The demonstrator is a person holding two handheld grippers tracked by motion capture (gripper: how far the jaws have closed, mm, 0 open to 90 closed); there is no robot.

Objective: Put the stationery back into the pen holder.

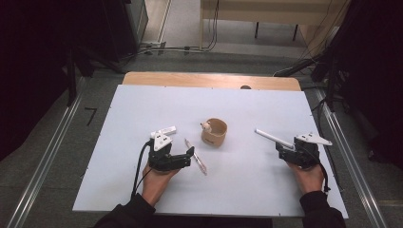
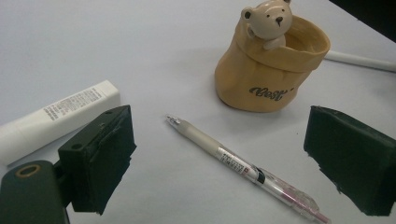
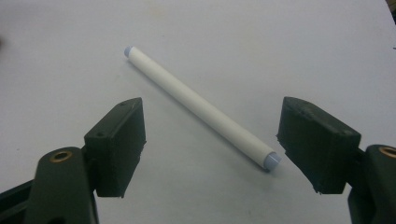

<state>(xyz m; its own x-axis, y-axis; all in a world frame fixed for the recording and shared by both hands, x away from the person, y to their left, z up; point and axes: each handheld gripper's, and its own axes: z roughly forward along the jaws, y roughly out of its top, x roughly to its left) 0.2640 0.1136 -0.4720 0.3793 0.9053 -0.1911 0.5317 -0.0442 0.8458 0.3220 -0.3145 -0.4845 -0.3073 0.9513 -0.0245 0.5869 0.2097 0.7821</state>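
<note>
White surface point(image 1: 142, 109) has the bear cup point(image 1: 214, 131) empty at centre, nothing stowed yet: left tongs point(image 1: 191, 154) wide open just short of the pen point(image 1: 196, 156), right tongs point(image 1: 281, 148) wide open around the white stick point(image 1: 274, 138), both still lying flat.

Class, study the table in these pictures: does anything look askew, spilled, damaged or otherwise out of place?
Nothing is spilled or broken. The bear pen holder stands upright but holds no pens: the clear pen, the white stick and the white tube all lie loose on the table. Both the left gripper and the right gripper are open, jaws apart.
</note>
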